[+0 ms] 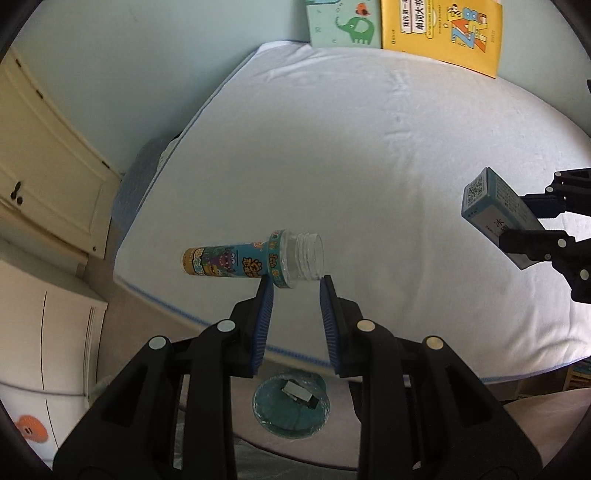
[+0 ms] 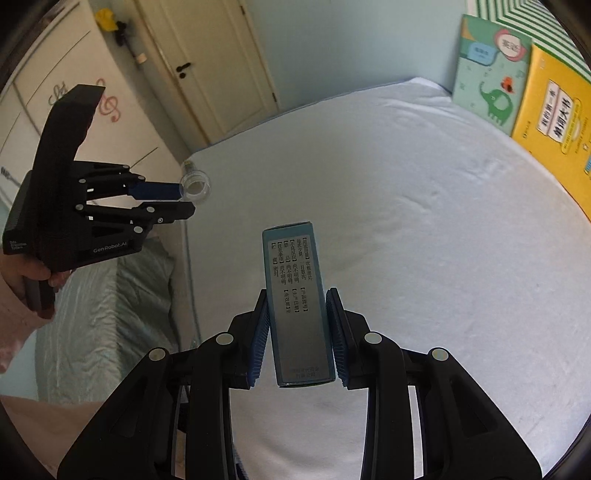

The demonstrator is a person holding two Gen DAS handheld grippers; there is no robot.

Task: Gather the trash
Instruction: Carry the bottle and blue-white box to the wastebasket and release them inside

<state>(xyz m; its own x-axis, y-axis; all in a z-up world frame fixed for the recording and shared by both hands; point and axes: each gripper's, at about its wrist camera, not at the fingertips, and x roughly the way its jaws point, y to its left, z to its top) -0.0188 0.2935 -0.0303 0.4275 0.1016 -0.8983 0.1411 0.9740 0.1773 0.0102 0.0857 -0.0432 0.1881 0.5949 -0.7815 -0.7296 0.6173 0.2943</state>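
My left gripper is shut on the clear threaded neck of an uncapped plastic bottle with a teal cartoon label. The bottle lies sideways in the fingertips, above the bed's near edge. In the right wrist view the same gripper and the bottle's mouth show at the left, with a hand under it. My right gripper is shut on a long pale blue-grey carton printed with text, held over the mattress. The left wrist view shows that carton at the right edge.
A round bin with a teal liner stands on the floor below the bed's edge, a small box inside it. The white mattress fills both views. A green elephant book and a yellow book lean at its far side. Cream cupboards stand left.
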